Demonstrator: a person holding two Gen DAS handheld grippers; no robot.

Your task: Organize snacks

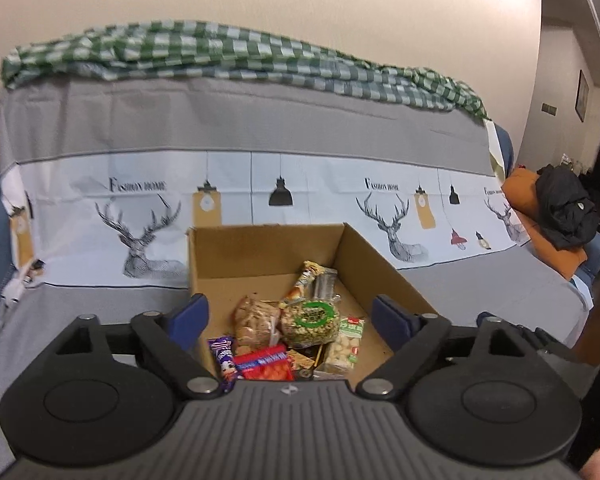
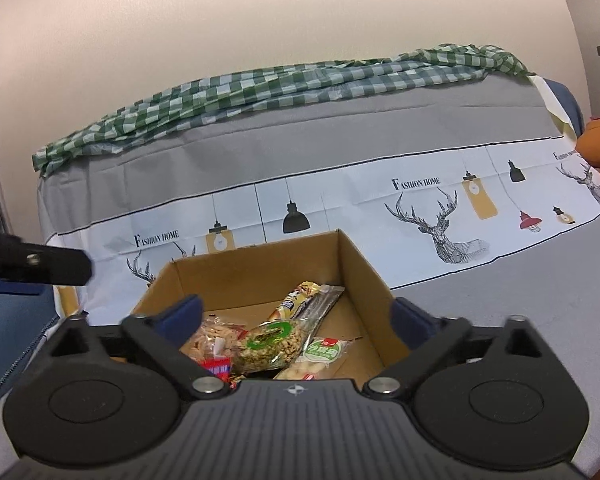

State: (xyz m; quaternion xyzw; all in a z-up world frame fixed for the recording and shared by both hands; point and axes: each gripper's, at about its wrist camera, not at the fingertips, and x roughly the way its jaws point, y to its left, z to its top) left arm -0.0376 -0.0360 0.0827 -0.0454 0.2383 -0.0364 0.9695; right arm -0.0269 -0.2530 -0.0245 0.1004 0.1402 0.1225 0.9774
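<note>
Red snack packet (image 1: 264,366) nearest, cardboard box (image 1: 363,256) half-filled.

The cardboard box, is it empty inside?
No, the cardboard box holds several snack packets, such as a red packet and a green-labelled nut bag.

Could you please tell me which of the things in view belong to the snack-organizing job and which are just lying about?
Part of the job:
- cardboard box
- green-labelled nut bag
- red packet
- purple packet
- left tool and right tool, both open and empty

Just lying about:
- checked cloth
- black jacket
- orange cushion
</note>
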